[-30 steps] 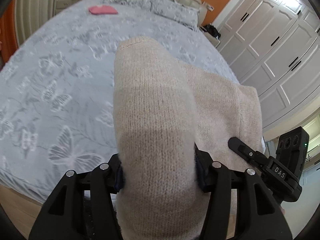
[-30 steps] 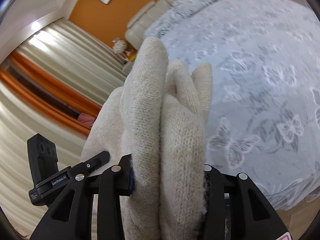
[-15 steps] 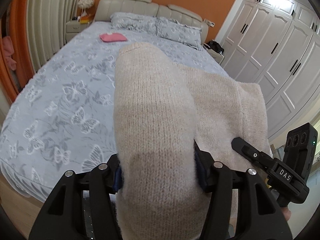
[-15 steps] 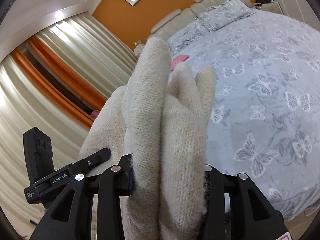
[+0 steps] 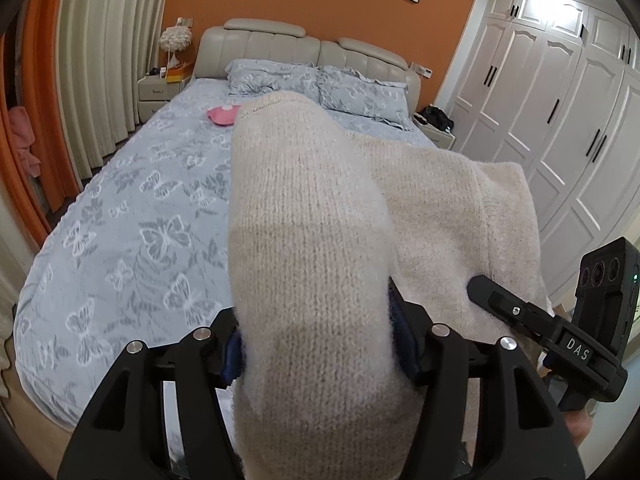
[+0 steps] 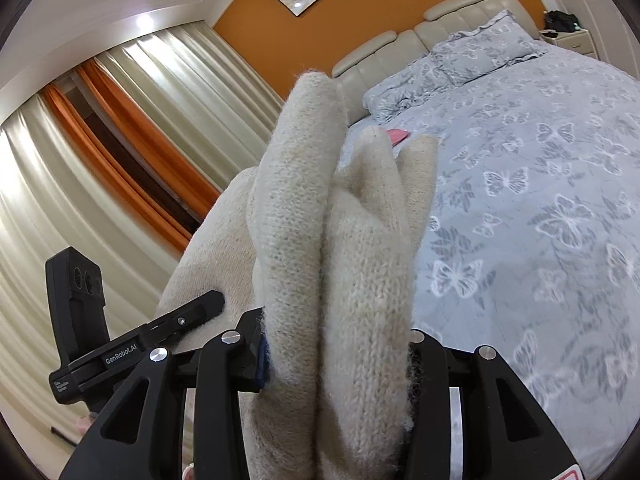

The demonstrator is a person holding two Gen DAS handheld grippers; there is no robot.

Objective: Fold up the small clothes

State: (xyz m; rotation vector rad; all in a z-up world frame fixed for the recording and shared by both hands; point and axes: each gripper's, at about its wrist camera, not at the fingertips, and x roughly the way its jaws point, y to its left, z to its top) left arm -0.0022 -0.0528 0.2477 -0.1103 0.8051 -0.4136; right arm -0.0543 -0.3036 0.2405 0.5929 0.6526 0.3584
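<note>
Cream knit garment (image 5: 312, 248) fills the centre of both views, held up above a butterfly-print bed (image 5: 152, 208). At lower centre, the left gripper (image 5: 316, 336) pinches one bunched edge. The right gripper (image 6: 336, 348) pinches another thick fold, lower centre.

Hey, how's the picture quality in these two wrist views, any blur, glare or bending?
Left wrist: sharp, evenly lit; the fisheye bows the wardrobe and curtains, corners go black; the sweater fills the middle. Right wrist: ceiling light glares on the curtains; the bed bulges; knit near the right gripper looks soft.
</note>
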